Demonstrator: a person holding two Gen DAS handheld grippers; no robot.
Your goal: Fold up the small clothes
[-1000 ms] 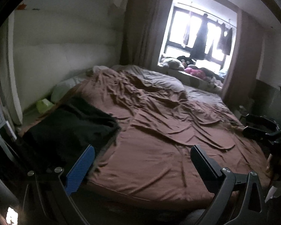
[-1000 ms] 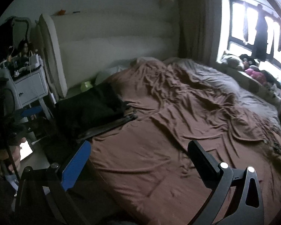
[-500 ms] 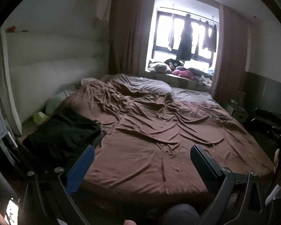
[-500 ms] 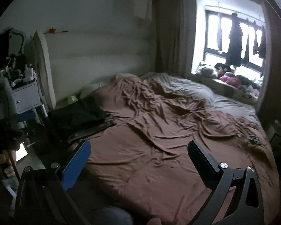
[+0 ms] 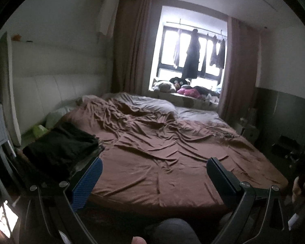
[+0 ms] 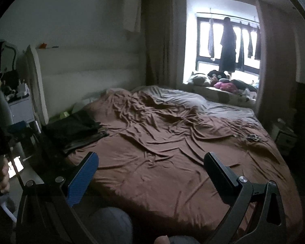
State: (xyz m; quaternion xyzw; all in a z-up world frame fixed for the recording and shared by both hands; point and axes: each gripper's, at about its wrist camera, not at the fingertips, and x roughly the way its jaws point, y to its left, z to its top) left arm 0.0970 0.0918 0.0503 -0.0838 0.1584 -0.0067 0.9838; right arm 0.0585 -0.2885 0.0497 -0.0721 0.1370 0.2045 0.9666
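Bed sheet: brown cloth, matt, heavily creased. Dark clothes pile: black cloth, matt, soft. Headboard: pale padded panels, smooth, slight sheen. Left gripper: one finger pad ribbed blue, looks plastic or rubber; the other plain black, matt. Curtains: brown cloth.

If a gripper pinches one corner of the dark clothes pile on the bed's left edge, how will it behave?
The dark clothes pile looks like soft layered fabric, so it would probably sag and drape, not lift flat. Its layers look loosely stacked, so only the top piece would likely rise. Pushed, it would likely bunch on the wrinkled brown sheet.
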